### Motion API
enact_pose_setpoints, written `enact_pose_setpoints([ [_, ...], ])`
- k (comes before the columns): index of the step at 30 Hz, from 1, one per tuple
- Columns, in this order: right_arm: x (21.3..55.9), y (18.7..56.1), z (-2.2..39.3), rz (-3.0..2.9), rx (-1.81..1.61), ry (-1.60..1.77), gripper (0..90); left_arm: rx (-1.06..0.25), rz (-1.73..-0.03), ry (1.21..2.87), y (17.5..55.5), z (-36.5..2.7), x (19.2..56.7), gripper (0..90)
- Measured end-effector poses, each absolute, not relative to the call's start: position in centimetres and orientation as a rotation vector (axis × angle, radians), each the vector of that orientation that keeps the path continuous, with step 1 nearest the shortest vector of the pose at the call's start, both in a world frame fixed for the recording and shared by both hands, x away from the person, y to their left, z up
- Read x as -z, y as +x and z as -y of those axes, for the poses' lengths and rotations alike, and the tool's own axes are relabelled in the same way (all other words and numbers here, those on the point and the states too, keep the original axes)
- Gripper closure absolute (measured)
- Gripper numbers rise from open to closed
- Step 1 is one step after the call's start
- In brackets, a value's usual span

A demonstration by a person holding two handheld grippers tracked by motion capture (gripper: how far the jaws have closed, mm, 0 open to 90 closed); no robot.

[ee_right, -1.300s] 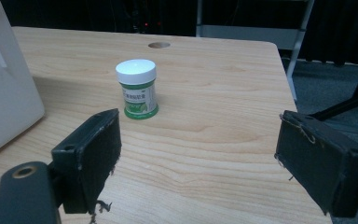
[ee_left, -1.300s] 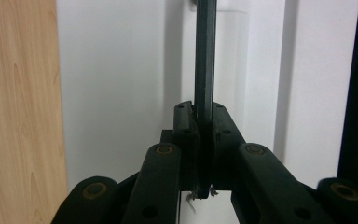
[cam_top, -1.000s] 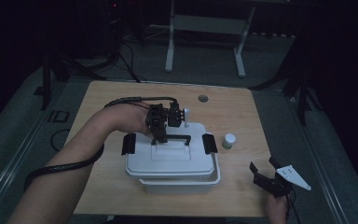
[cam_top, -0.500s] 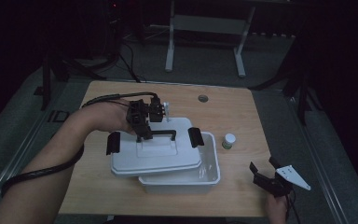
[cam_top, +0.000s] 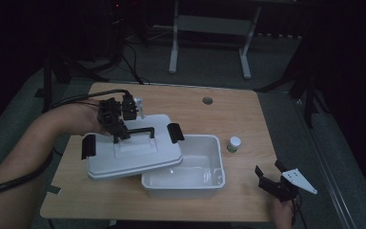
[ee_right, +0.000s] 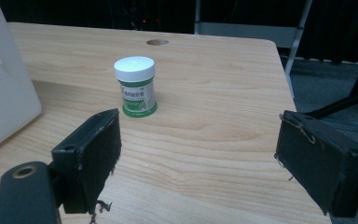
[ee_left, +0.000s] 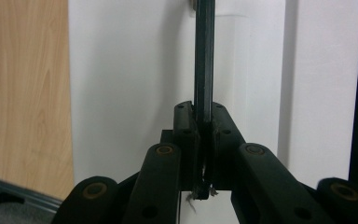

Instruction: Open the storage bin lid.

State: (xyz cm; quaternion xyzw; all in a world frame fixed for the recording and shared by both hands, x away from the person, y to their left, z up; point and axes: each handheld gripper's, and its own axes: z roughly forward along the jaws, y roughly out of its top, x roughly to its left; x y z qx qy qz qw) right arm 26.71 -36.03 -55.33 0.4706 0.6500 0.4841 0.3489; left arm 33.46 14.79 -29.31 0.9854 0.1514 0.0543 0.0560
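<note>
One white plastic lid (cam_top: pixel 133 150), flat and rectangular with rounded corners, hangs tilted over the left part of the table (cam_top: pixel 228 114), its right edge overlapping the left rim of the bin (cam_top: pixel 190 174). It carries a thin black bar handle (cam_top: pixel 140 131) on top and two black clips, one at each short end. The left gripper (cam_top: pixel 119 133) is clenched on that handle; in the left gripper view the black bar (ee_left: pixel 204 60) runs straight up from between the pressed pads, with smooth white plastic behind it and wood grain at the left.

The one bin is white, glossy plastic, a deep rectangle with rounded corners and a rolled rim, standing uncovered at the near middle of the table.

A single small jar (ee_right: pixel 136 86) stands just right of the bin's far corner: round, with a white screw cap and a green and white label whose print is too small to read.

The right gripper (cam_top: pixel 271 176) rests at the near right corner of the table, released, its two black jaws wide apart and their pads frayed at the edges.

The table is pale wood laminate with one round cable hole (cam_top: pixel 208 100) near its far edge.
</note>
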Motion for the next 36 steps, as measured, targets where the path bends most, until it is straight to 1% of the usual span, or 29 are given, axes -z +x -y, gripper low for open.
enact_pose_setpoints([
  [6, 55.3, 26.7, 36.0, -1.687, -1.251, 1.219, 13.6, -0.18, -0.555, 2.991, 33.0, -18.0, 29.2, 83.5],
  [7, 55.3, 26.7, 36.0, -1.687, -1.251, 1.219, 13.6, -0.18, -0.555, 2.991, 33.0, -18.0, 29.2, 83.5],
  [8, 55.3, 26.7, 36.0, -1.688, -1.249, 1.221, 13.7, -0.181, -0.594, 2.982, 32.8, -19.0, 29.2, 83.5],
  [15, 55.3, 26.7, 35.9, -1.688, -1.246, 1.22, 13.7, -0.212, -0.733, 2.968, 32.4, -22.6, 29.2, 83.5],
  [17, 55.3, 26.7, 35.9, -1.689, -1.245, 1.218, 13.7, -0.179, -0.753, 2.958, 32.4, -23.5, 29.4, 83.5],
  [23, 55.3, 26.7, 35.9, -1.689, -1.243, 1.219, 13.7, -0.157, -0.831, 2.977, 32.1, -25.5, 30.8, 83.6],
  [25, 55.3, 26.7, 35.9, -1.689, -1.243, 1.219, 13.7, -0.157, -0.831, 2.977, 32.1, -25.5, 30.8, 83.6],
  [27, 55.3, 26.7, 35.9, -1.69, -1.243, 1.221, 13.7, -0.153, -0.9, 2.973, 32.1, -26.8, 31.9, 83.5],
  [33, 55.3, 26.7, 35.8, -1.694, -1.239, 1.218, 13.7, -0.107, -0.948, 2.979, 32.3, -27.9, 33.8, 83.5],
  [36, 55.3, 26.7, 35.8, -1.694, -1.239, 1.217, 13.7, -0.091, -0.945, 2.974, 32.4, -28.1, 34.8, 83.6],
])
